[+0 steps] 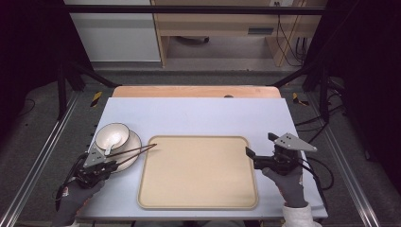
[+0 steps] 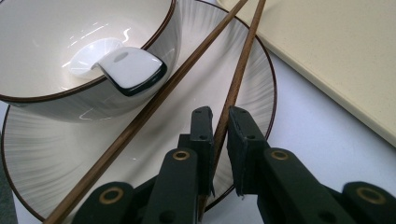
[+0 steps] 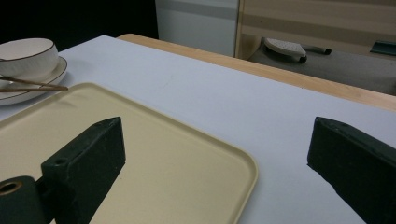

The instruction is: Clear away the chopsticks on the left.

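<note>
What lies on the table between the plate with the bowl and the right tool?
The beige tray lies there, nothing on it. In the high view it spans the gap between the plate and the right tool; the chopsticks' tips reach its left rim.

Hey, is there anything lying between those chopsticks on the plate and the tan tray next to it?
Nothing visible. The chopsticks lie across the plate, their tips already at the tray rim. The left gripper has its jaws around one chopstick. The tray's surface is bare.

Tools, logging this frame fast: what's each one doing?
Left tool: closed on one chopstick.
Right tool: open, holding nothing, at the tray edge.
</note>
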